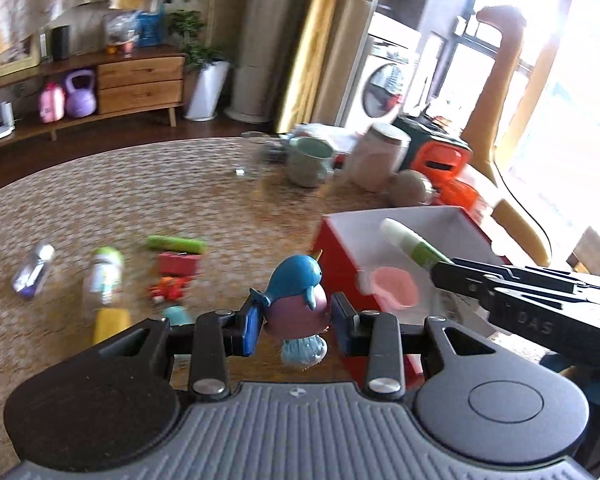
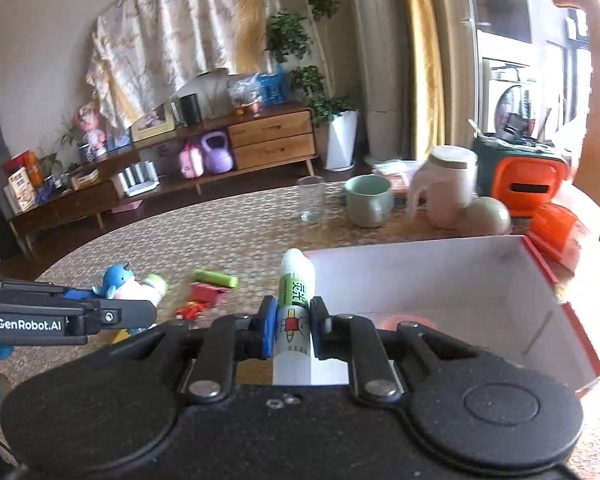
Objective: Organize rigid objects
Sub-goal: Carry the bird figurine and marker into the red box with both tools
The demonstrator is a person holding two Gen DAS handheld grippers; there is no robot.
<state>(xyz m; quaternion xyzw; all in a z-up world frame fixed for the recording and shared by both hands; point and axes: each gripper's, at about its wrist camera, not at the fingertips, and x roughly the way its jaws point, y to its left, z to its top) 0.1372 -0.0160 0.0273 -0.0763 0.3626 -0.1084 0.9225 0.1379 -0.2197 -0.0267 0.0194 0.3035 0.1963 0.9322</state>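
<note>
My left gripper (image 1: 296,326) is shut on a blue and purple bird figurine (image 1: 296,300), held above the round table beside the red box (image 1: 336,260). It also shows in the right wrist view (image 2: 118,280). My right gripper (image 2: 290,326) is shut on a green and white glue stick (image 2: 294,300), held over the near left corner of the red box (image 2: 572,312). The stick also shows in the left wrist view (image 1: 412,246). A pink cup (image 1: 392,286) lies inside the box.
Loose on the woven table (image 1: 100,184): a green tube (image 1: 176,243), a red block (image 1: 178,263), a small red toy (image 1: 168,289), a bottle with a yellow end (image 1: 104,284) and a small vial (image 1: 34,270). A green mug (image 2: 368,200), a glass (image 2: 312,198), a pink jug (image 2: 448,190) and an orange container (image 2: 528,184) stand at the back.
</note>
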